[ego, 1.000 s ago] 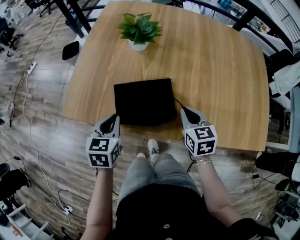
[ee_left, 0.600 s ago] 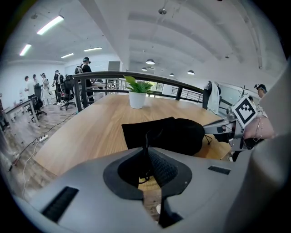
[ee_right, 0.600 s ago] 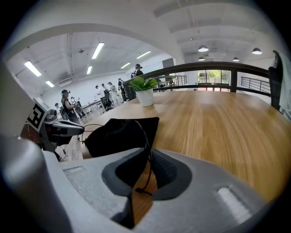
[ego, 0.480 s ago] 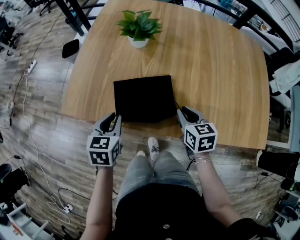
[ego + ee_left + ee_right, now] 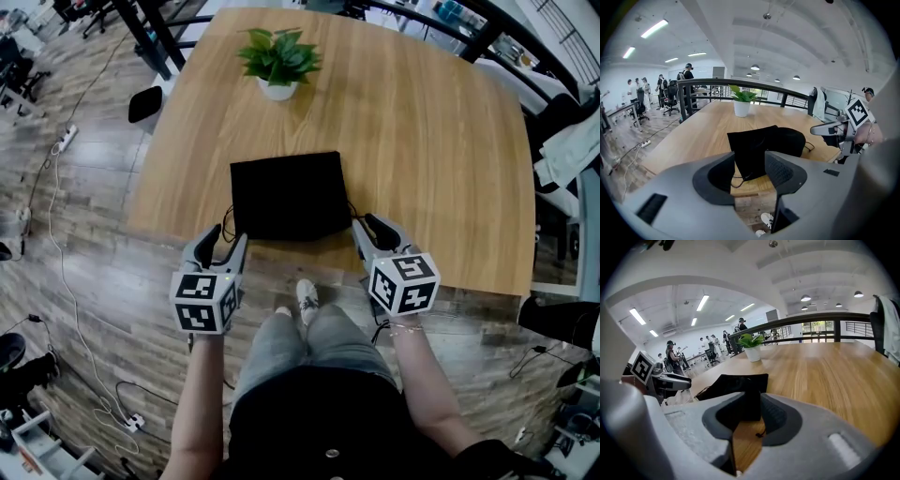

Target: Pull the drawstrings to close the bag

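Observation:
The black drawstring bag (image 5: 289,195) lies flat on the wooden table (image 5: 422,141) near its front edge, and it also shows in the left gripper view (image 5: 764,145) and the right gripper view (image 5: 736,383). My left gripper (image 5: 222,242) sits at the bag's near left corner. Its jaws have just been opening and stand wide apart. A slack loop of drawstring (image 5: 738,177) lies between them, untouched. My right gripper (image 5: 368,228) is at the near right corner. Its jaws have just been opening too, with a loose cord end (image 5: 761,432) by one pad, not pinched.
A potted plant (image 5: 277,61) stands at the table's far side, behind the bag. The table's front edge runs just under both grippers, and the person's legs are below it. A chair with white cloth (image 5: 567,150) is at the right. Cables lie on the floor at the left.
Both grippers went from shut to open and the drawstrings now lie slack. The right gripper lifted slightly. The left one stayed put.

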